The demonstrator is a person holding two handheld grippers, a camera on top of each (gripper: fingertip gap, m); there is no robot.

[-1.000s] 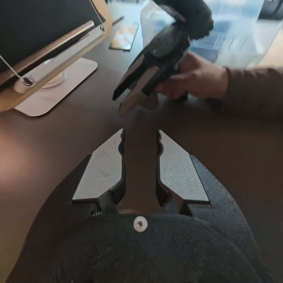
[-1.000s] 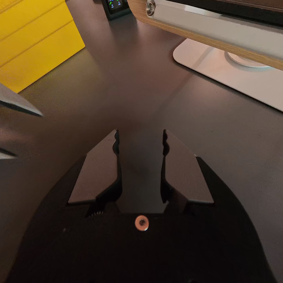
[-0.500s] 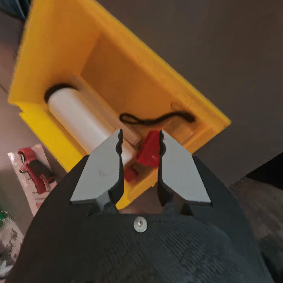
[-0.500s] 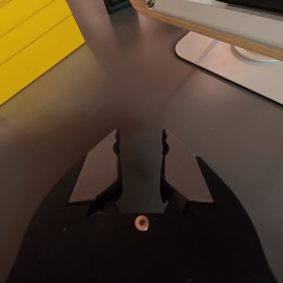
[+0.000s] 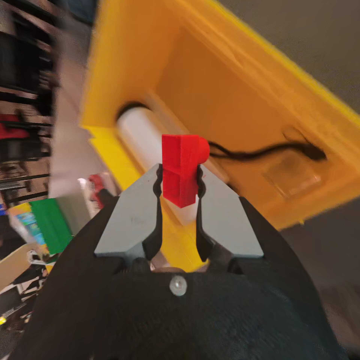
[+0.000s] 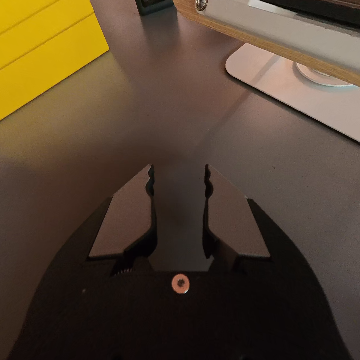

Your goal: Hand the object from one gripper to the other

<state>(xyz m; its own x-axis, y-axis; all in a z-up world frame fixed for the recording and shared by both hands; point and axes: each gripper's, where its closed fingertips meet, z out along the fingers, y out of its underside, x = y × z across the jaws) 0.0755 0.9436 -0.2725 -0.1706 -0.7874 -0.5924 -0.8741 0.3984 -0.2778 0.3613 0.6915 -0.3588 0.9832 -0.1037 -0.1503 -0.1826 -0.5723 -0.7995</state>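
My left gripper (image 5: 179,171) is shut on a red plastic block (image 5: 180,169) with a round knob on its right side. It holds the block upright above the open yellow bin (image 5: 243,58). My right gripper (image 6: 178,171) is open and empty, low over the dark table (image 6: 253,175), to the right of the same bin's yellow outer wall (image 6: 42,52). The left gripper is not in the right wrist view.
Inside the bin lie a white cylinder (image 5: 140,136), a black cord (image 5: 268,152) and a flat clear piece (image 5: 290,179). A white monitor base (image 6: 292,91) and a wood-edged screen (image 6: 272,29) stand at the right. Green and red items (image 5: 50,224) lie left of the bin.
My left gripper swung from the table near the right gripper over to the yellow bin, closed on the red block and lifted it out. My right gripper has barely moved.
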